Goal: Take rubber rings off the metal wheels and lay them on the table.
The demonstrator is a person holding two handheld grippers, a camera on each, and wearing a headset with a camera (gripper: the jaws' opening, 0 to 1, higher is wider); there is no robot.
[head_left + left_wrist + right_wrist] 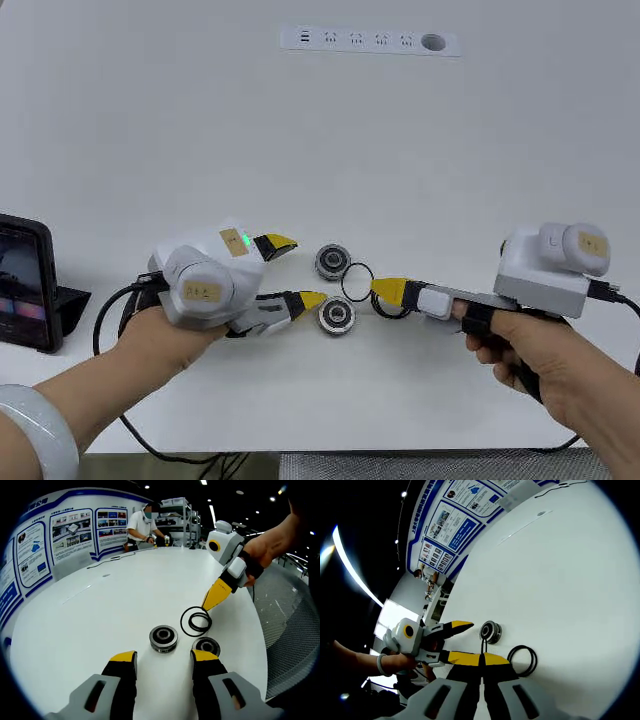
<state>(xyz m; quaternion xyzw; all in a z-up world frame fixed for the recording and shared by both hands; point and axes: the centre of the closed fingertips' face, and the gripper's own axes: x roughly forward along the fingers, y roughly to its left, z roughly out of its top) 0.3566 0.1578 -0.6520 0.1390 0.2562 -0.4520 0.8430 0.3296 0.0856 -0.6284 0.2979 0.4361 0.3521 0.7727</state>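
Note:
Two metal wheels lie on the white table, one farther and one nearer. Beside them lie two thin black rubber rings, one between the wheels and one just right of it; they overlap in the left gripper view. My left gripper stands open left of the wheels, its jaws flanking the farther wheel with the other wheel off to the right. My right gripper is shut, its yellow tip touching a ring's edge, nothing visibly between the jaws.
A white power strip sits at the table's far edge. A dark tablet on a stand is at the left, with black cables trailing off the front edge. A person works at a distant bench.

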